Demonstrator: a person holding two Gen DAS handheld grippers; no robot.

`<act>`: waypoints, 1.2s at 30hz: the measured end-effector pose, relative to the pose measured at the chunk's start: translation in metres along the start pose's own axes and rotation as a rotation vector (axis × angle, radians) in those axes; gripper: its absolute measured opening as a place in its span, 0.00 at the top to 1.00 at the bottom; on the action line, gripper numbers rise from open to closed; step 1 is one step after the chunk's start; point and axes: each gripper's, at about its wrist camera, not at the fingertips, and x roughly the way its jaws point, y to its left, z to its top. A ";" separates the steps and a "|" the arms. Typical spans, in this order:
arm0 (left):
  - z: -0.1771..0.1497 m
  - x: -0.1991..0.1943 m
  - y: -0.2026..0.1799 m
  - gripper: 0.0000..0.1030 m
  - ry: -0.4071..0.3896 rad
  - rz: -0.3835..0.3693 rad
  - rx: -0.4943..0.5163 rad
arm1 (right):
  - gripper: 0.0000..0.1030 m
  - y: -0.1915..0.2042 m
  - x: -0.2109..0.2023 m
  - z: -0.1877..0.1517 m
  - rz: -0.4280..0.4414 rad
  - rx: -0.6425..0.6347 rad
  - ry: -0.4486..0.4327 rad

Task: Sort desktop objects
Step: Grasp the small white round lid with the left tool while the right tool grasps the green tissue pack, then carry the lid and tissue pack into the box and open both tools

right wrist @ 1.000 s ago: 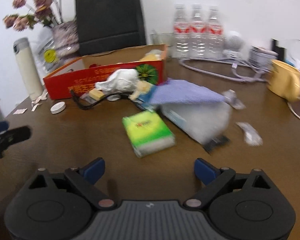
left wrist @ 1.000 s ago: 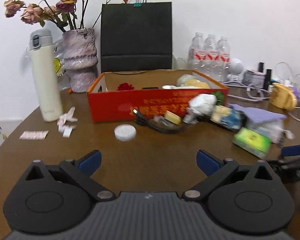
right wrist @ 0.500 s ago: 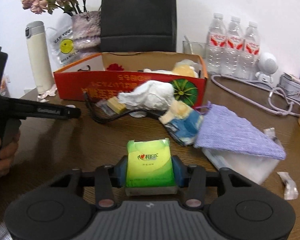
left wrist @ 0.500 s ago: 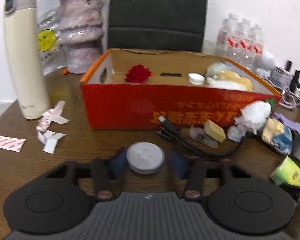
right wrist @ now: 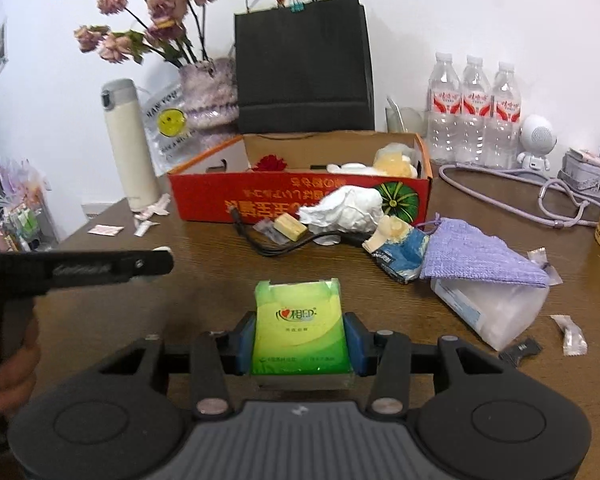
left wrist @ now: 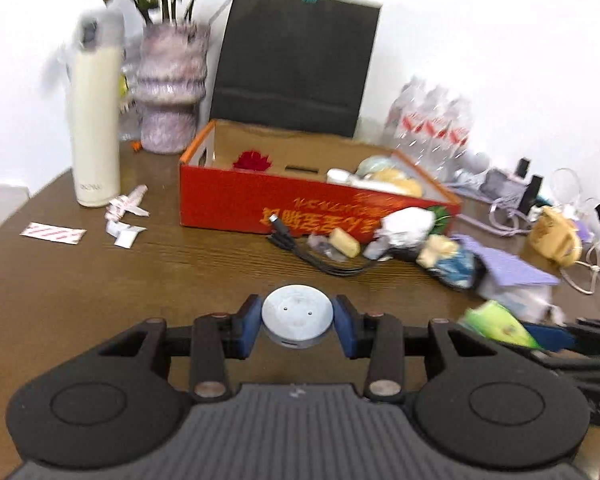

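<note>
The left gripper [left wrist: 298,326] has its blue fingers [left wrist: 249,326] pressed on both sides of a round white disc [left wrist: 297,317]. The disc sits right between them, close to the camera, above the brown desk [left wrist: 100,280]. I cannot tell if it touches the desk.

The right gripper [right wrist: 300,340] squeezes a green tissue pack [right wrist: 300,330] between its blue fingers [right wrist: 247,340]. The pack stands a bit tilted, with its top end pointing away from the camera.

A little farther on the desk lies a black cable [left wrist: 320,258]. Beside it are a small yellow block [right wrist: 290,227], a crumpled white tissue [right wrist: 346,208] and a blue and yellow packet [right wrist: 400,250]. A purple knitted pouch [right wrist: 472,256] lies on top of a clear plastic pack [right wrist: 496,312]. Small white wrappers [right wrist: 574,340] lie near it on the right.

Behind these things stands a red cardboard box [right wrist: 300,196]. It is open at the top. Inside it are a red flower [left wrist: 252,160] and some white and yellow things.

On the left, torn paper bits [left wrist: 124,216] lie near a tall cream flask [left wrist: 96,120]. A purple vase [right wrist: 210,94] with dried flowers stands behind it. A black paper bag [right wrist: 304,68] stands by the wall behind the box. Three water bottles [right wrist: 476,112] stand on the right.
</note>
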 end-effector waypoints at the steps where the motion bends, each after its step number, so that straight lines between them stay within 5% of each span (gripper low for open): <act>1: -0.004 -0.011 -0.003 0.61 -0.011 -0.004 0.000 | 0.57 0.003 -0.006 -0.001 0.002 -0.005 -0.007; 11: 0.003 -0.067 -0.009 0.61 -0.105 0.004 -0.014 | 0.57 0.023 -0.048 0.004 0.066 -0.022 -0.088; 19: 0.067 -0.054 0.014 0.61 -0.221 0.015 -0.015 | 0.57 0.015 -0.013 0.073 0.112 -0.062 -0.140; 24: 0.120 -0.014 0.030 0.61 -0.267 -0.002 -0.021 | 0.57 0.001 0.034 0.124 0.165 -0.051 -0.153; 30: 0.174 0.075 0.037 0.61 -0.172 -0.043 -0.039 | 0.57 -0.026 0.098 0.196 0.161 -0.026 -0.155; 36: 0.185 0.160 0.049 0.61 -0.054 0.025 -0.023 | 0.57 -0.057 0.196 0.243 0.239 0.168 -0.012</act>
